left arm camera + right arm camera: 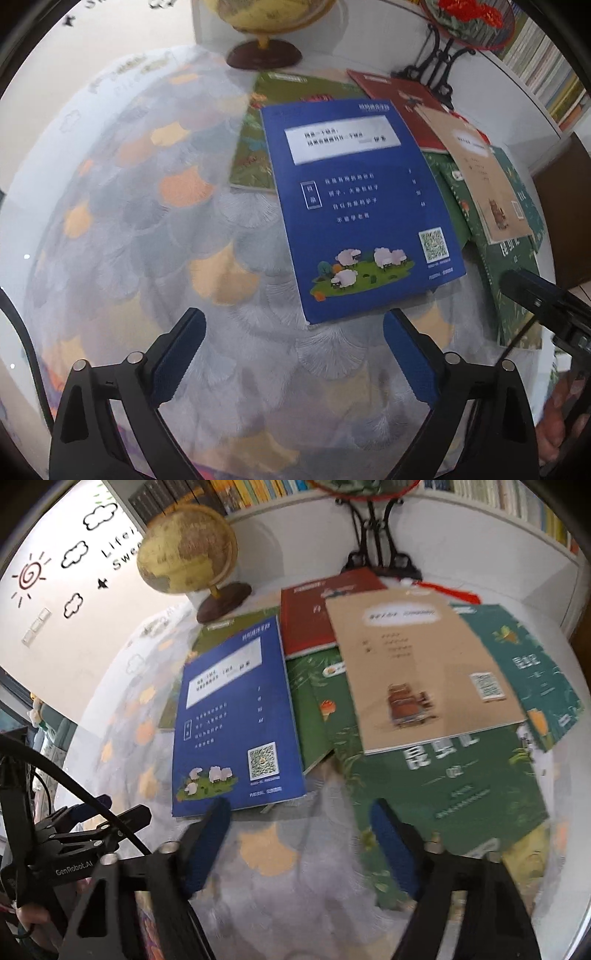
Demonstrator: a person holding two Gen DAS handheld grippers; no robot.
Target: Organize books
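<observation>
Risk is coming first from the left gripper (293, 354): its blue-padded jaws are standing wide apart and holding nothing, and the thin blue paperback book with sheep on its cover (360, 206) is lying flat just ahead of them, its near corner between the two pads. Being so flat on the patterned grey and orange tablecloth (147, 221), the book is offering no edge to pinch, so in my judgement the pads may catch the cloth or push the book into the pile.

The right gripper (299, 827) is also holding nothing, its jaws parted less widely. Its left pad is overlapping the blue book's near edge, while the large dark green book (443, 786) is lying ahead to the right. The beige book (417, 672) resting loosely on top may slide off if that one is dragged.

The right wrist view is showing the whole yellow globe on a wooden base (188, 550) and the bookshelf rows behind; the left view is cutting the globe off.
</observation>
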